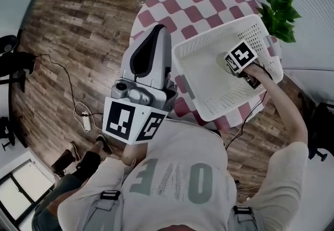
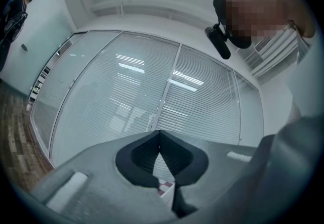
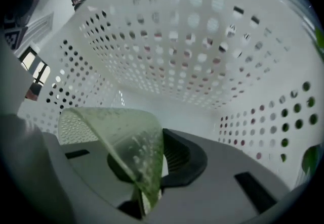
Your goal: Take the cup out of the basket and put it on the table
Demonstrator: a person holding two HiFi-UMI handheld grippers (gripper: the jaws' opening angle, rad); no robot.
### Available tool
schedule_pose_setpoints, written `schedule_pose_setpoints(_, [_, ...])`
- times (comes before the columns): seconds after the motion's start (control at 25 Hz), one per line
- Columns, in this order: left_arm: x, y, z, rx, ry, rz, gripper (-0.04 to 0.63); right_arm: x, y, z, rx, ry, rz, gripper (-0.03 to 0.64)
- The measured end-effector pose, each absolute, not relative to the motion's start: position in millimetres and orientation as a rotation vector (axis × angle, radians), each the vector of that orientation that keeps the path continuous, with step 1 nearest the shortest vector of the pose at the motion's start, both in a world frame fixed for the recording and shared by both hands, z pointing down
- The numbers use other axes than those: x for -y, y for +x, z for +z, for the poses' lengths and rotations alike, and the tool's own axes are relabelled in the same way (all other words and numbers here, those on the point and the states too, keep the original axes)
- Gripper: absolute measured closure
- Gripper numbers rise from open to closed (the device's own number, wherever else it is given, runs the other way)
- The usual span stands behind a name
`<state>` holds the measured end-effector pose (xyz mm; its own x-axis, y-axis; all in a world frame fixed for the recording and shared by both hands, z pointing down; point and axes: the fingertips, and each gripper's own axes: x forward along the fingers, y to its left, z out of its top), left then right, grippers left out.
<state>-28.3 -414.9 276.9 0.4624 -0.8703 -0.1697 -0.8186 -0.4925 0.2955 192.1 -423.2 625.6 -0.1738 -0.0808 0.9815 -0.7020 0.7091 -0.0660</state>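
Cup (image 3: 126, 137), a translucent green one, sits tilted inside the white perforated basket (image 3: 192, 46), and your right hand-held gripper (image 3: 149, 167) has hold of it. The jaws are nearly together with the thin cup wall pinched between them: one pad lies against the outside of the wall, and the other shows only dimly through the green plastic. From your head view the cup is hard to pick out. It appears only as a pale shape low in the basket beside the gripper's marker cube, so whether its base touches the basket floor is not clear. The basket rests on the round counter (image 1: 180, 3) with the red-and-white checked cloth, and your right forearm reaches over the basket's near rim. Your left hand-held gripper (image 2: 160, 139) is held up in front of your chest, away from the basket and pointing toward the window blinds (image 2: 152, 81). Its jaws are closed tip to tip with nothing between them.
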Motion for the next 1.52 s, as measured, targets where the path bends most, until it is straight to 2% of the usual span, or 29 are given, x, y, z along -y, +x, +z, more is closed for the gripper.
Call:
schedule_pose_setpoints(0.2, [406, -20, 261, 1.473, 2.59, -0.458, 0.591, 442, 161, 540, 1.898, 0.817, 0.512, 0.574])
schedule_pose_setpoints(0.56, [388, 3, 237, 1.411, 2.691, -0.471, 0.591, 422, 108, 365, 2.278, 1.025, 0.11, 0.575])
schedule_pose_setpoints(0.88, [377, 18, 217, 1.425, 2.798, -0.449, 0.591, 375, 106, 222, 2.63, 1.391, -0.248, 0.575])
schedule_pose_setpoints(1.16, [368, 33, 211, 1.365, 2.847, -0.444, 0.591, 330, 136, 195, 2.637, 1.827, -0.392, 0.575])
schedule_pose_setpoints(1.52, [354, 51, 208, 1.287, 2.897, -0.452, 0.591, 307, 180, 216, 2.555, 2.177, -0.135, 0.575])
